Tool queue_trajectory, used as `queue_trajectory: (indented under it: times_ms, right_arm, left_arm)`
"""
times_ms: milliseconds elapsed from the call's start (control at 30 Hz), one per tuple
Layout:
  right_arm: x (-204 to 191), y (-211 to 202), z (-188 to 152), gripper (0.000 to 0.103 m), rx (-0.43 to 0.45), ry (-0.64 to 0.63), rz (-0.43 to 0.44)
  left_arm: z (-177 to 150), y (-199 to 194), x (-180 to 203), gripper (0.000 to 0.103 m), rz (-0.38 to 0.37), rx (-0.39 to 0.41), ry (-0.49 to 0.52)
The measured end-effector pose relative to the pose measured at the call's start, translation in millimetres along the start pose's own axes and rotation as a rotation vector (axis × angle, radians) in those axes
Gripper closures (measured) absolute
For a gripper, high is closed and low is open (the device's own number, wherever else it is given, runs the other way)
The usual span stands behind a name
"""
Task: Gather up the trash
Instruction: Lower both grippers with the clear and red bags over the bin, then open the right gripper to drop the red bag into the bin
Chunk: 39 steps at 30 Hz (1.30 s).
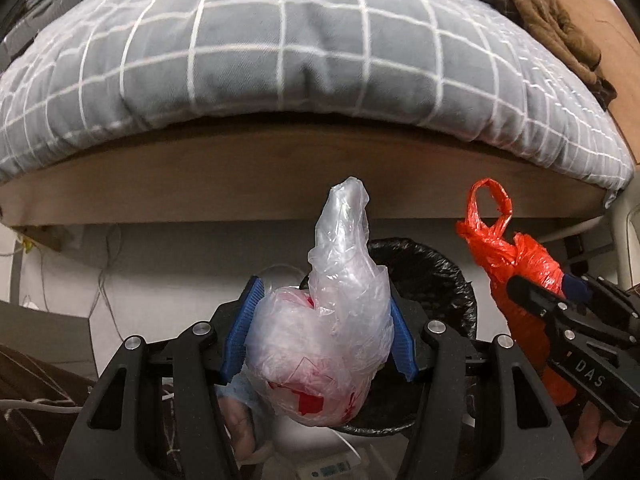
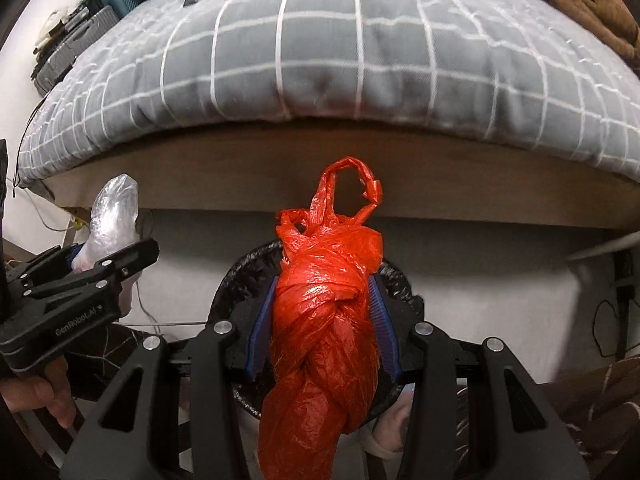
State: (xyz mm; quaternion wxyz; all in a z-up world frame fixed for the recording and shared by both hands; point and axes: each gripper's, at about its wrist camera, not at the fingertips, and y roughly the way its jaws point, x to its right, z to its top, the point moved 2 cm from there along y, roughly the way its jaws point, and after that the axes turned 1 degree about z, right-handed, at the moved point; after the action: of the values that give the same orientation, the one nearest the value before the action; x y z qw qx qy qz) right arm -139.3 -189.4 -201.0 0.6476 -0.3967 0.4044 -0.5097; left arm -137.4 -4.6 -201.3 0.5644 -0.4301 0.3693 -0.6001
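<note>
Nearest, the left gripper (image 1: 320,336) clamps a clear plastic bag (image 1: 332,320) with red print between its blue pads, and the right gripper (image 2: 324,328) squeezes a twisted orange bag (image 2: 324,320), knotted loop pointing up. Just beyond and below both sits the black-lined trash bin (image 1: 432,280), its rim showing behind each bag. Farther off runs the wooden bed frame (image 1: 240,176) under a grey checked duvet (image 1: 280,52). This looks like the drop step: next, centre each bag over the bin's opening and release.
</note>
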Motion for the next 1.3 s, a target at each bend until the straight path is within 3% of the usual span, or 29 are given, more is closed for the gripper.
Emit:
queue_trajectory:
  times_ms: [267,500,1033,1300]
  right_arm:
    - [-14.6,12.6,-3.8,0.055,-0.028,-0.020,-0.004]
    - [-20.8,7.0,3.3,0.037,0.000,-0.027,-0.008]
    - [42.0,-25.8,-2.1,0.010,0.075,0.051,-0.093]
    - [75.4,-39.2,-2.5,0.008,0.112,0.091,-0.153]
  left_arm:
    - [-7.9,3.6,-12.1,0.047,0.018,-0.012,-0.010]
    - [-5.9,7.5,-14.0,0.047,0.016,-0.017,-0.008]
    - [-5.1,13.6,43.3,0.047,-0.036,-0.030,0.078]
    - [-4.6,10.9,75.1,0.047,-0.075,-0.034,0.117]
